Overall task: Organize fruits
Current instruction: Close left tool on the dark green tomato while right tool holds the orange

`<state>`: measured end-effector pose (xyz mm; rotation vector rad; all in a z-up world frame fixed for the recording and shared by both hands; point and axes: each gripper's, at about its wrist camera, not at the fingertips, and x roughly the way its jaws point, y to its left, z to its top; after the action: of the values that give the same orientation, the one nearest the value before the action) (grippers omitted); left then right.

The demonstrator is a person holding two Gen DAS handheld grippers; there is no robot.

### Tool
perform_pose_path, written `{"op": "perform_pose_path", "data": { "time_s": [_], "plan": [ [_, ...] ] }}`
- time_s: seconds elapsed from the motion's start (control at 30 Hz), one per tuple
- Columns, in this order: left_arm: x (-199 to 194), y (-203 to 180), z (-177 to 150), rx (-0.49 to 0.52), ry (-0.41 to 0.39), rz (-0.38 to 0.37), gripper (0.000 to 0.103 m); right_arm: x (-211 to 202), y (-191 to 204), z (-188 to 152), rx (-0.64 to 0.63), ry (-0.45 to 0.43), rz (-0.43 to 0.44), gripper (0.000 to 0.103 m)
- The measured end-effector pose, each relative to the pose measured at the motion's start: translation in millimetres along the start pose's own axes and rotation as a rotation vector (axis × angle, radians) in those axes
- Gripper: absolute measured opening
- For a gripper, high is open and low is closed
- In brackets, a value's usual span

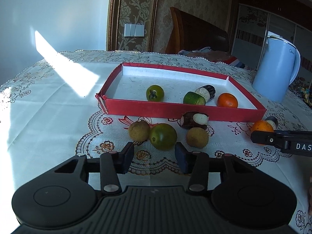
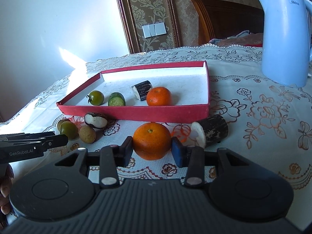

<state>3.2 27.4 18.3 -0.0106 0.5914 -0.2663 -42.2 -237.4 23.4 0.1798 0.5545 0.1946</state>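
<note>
My left gripper stands open on the cloth. A green tomato lies just ahead between its tips, with a gap at the left pad. Two brown round fruits flank the tomato. My right gripper is shut on an orange resting on the cloth, both pads against its sides. The red tray behind holds a green tomato, a cucumber piece, a dark-skinned stalk piece and an orange.
A half-peeled dark fruit lies against the tray's front wall. Another dark stalk piece sits right of the held orange. A pale blue kettle stands at the back right. A person's hand shows at the left edge.
</note>
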Motion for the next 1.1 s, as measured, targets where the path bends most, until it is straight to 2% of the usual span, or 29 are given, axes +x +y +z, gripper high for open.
{"op": "perform_pose_path", "data": {
  "time_s": [0.17, 0.23, 0.57, 0.63, 0.7, 1.1],
  "plan": [
    [3, -14, 4, 0.047, -0.014, -0.005, 0.045, 0, -1, 0, 0.005, 0.001, 0.005, 0.04],
    [6, -17, 6, 0.055, -0.01, -0.011, 0.042, 0, -1, 0, 0.007, 0.001, 0.005, 0.04],
    [30, -22, 18, 0.071, 0.017, 0.05, 0.04, 0, 0, -1, 0.007, -0.001, 0.005, 0.04],
    [34, -22, 18, 0.07, 0.039, 0.054, 0.039, -1, 0, -1, 0.006, -0.003, 0.004, 0.04],
    [35, -19, 19, 0.053, 0.032, 0.059, 0.033, -1, 0, -1, 0.007, -0.003, 0.003, 0.04],
    [33, -22, 18, 0.023, 0.023, 0.095, 0.031, 2, 2, -1, -0.013, 0.01, -0.014, 0.04]
  ]
}}
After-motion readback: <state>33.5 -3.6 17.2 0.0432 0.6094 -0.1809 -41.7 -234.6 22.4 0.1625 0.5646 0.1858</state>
